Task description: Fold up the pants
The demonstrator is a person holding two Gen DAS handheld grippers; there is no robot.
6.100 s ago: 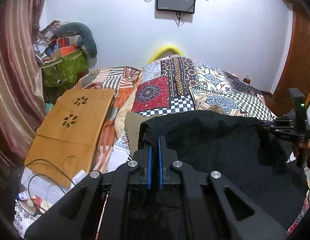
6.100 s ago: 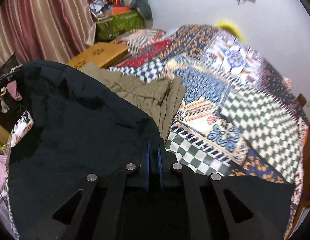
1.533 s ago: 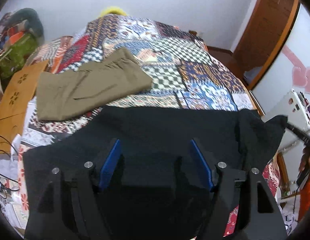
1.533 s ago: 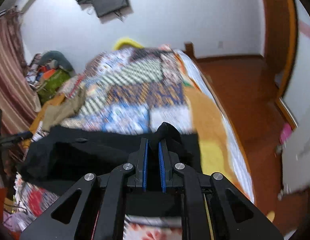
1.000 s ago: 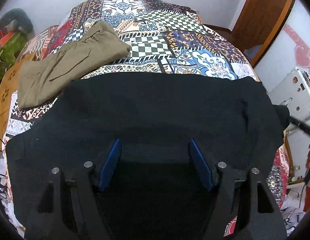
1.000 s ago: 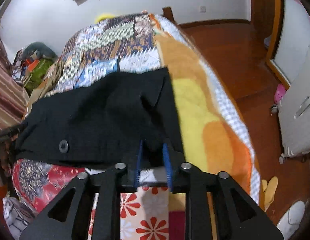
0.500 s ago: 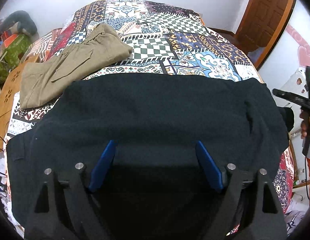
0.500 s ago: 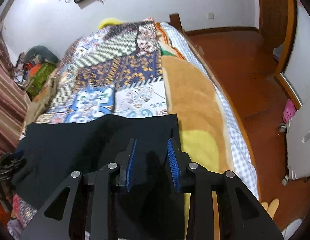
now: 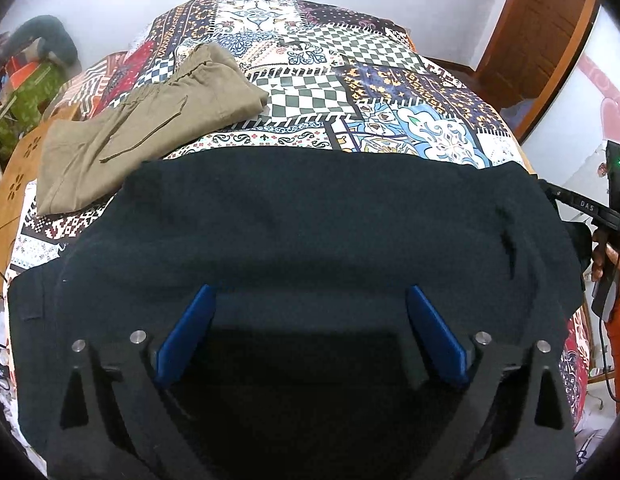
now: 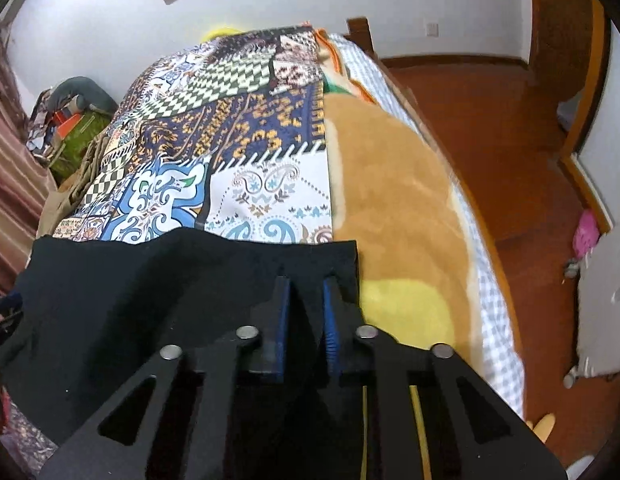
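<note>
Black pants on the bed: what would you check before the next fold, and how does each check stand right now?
1. Black pants spread across the quilt: ok.
2. Left hand-held gripper free of cloth: ok. Its jaws are opening, and the pants lie below the pads, not pinched.
3. Right hand-held gripper gripping the pants' end: ok. The jaws are narrow with black cloth between them.
4. Cloth smooth: not ok. There is a crease near the right end.
5. Khaki pants clear of the black pair: cannot tell. Their corners meet or overlap.
</note>
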